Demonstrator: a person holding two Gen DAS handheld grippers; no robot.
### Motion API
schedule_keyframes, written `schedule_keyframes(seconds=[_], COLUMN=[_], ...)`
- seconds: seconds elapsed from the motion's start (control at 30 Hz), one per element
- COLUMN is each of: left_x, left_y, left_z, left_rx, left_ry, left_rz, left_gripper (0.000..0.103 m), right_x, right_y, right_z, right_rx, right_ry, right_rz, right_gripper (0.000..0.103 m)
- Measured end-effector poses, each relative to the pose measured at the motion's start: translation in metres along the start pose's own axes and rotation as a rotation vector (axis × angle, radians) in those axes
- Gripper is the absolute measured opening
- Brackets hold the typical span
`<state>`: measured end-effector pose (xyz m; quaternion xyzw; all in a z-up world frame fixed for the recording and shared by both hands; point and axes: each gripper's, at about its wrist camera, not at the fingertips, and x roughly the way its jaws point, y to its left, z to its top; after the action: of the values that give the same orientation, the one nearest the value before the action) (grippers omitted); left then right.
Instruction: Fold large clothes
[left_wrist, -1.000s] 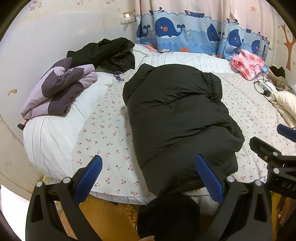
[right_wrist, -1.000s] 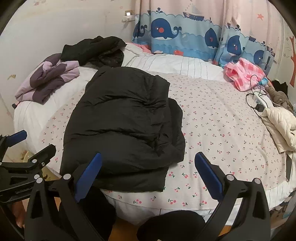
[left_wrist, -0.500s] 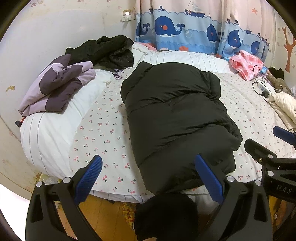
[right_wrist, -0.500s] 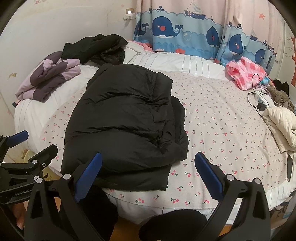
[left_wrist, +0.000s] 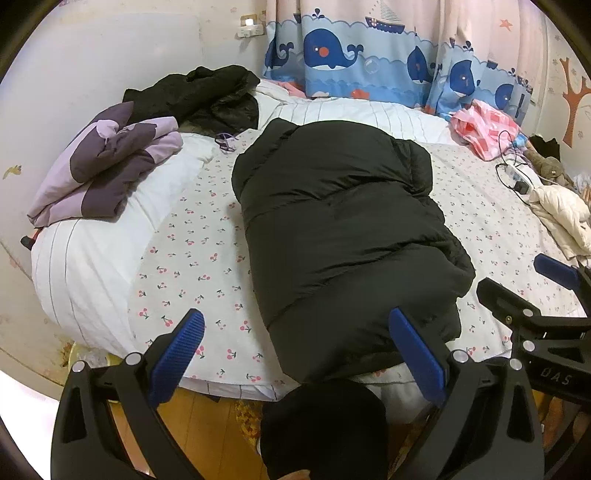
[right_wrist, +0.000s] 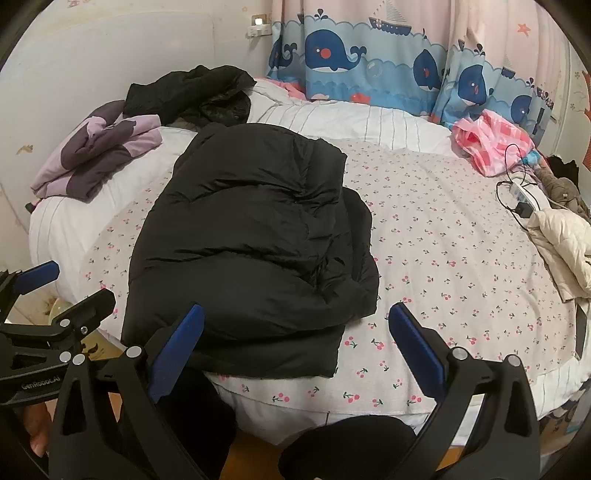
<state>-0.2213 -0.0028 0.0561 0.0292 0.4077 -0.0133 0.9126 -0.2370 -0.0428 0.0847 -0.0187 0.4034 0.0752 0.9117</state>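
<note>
Left wrist view: the left gripper (left_wrist: 295, 350), lower centre, has its jaws spread wide and released, holding nothing. The black puffer jacket (left_wrist: 343, 229), folded lengthwise, lies mid-frame on the cherry-print bed (left_wrist: 192, 258). A purple garment (left_wrist: 107, 170) sits at upper left.

Right wrist view: the right gripper (right_wrist: 295, 347), lower centre, is likewise released and empty. The black puffer jacket (right_wrist: 251, 251) lies left of centre; a cream jacket (right_wrist: 565, 240) rests at the right edge.
</note>
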Motion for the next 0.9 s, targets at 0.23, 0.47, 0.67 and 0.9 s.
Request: schedule_keyframes(seconds=[0.23, 0.47, 0.67, 0.9], left_x=[0.0002, 0.0046, 0.0055, 0.0049], left_y=[-0.0028, -0.0026, 0.0001, -0.0002], left_z=[-0.0012, -0.0008, -0.0003, 0.0000], left_rx=[-0.001, 0.003, -0.002, 0.004], left_ry=[0.011, 0.032, 0.034, 0.028], left_rz=[-0.008, -0.004, 0.001, 0.002], left_gripper=[0.096, 0.096, 0.096, 0.096], right_x=[0.0001, 0.0004, 0.0009, 0.0019], right_y=[-0.0006, -0.0012, -0.0004, -0.0014], right_z=[-0.0009, -0.0011, -0.0015, -0.0028], right_rx=[-0.001, 0.000, 0.000, -0.003], right_ry=[0.000, 0.003, 0.003, 0.005], right_rz=[0.000, 0.002, 0.002, 0.005], right_gripper=[0.097, 0.097, 0.097, 0.097])
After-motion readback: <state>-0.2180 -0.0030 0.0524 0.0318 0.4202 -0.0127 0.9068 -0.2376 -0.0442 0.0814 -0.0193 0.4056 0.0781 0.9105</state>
